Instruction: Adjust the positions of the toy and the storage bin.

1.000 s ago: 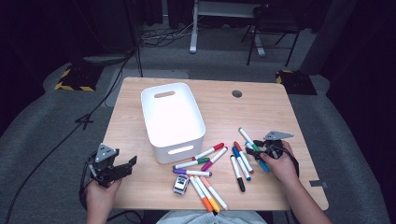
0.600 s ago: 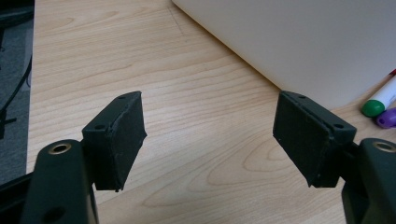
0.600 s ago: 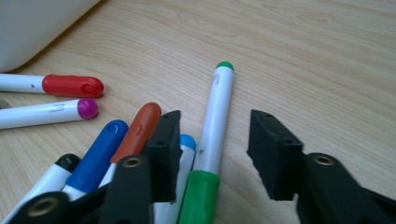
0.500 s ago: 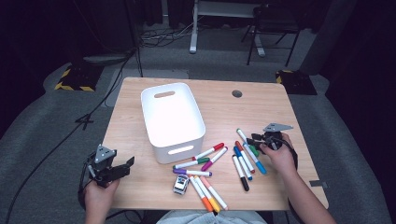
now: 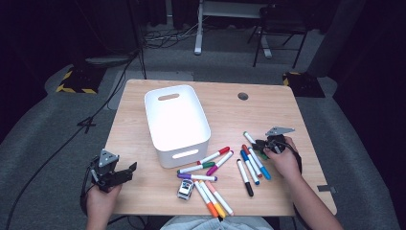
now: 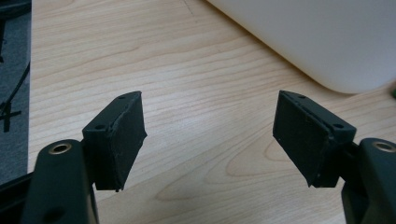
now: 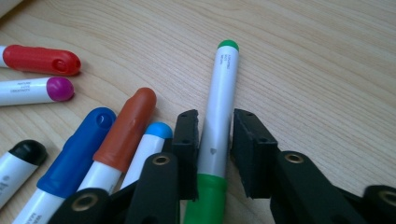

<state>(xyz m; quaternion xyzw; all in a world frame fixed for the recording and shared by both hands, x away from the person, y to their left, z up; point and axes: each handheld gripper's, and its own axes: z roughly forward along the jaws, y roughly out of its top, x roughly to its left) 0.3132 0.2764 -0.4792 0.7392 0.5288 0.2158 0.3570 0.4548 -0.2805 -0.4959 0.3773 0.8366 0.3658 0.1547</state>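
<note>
Since the earlier frame, the right gripper (image 7: pixel 215 154) has been closing its jaws around the green marker (image 7: pixel 217 121), and a slight shift toward the marker pile is seen. Its 2 pads flank the white barrel just above the green cap; the left pad seems to touch it, while a thin gap appears at the right pad, so a full pinch cannot be confirmed. This marker lies flat on the table (image 5: pixel 230 112), well to the right of the white bin (image 5: pixel 176 122). At the bin's lower left, the left gripper (image 6: pixel 210 135) is held over bare wood, its pads spread apart with nothing between them.
</note>
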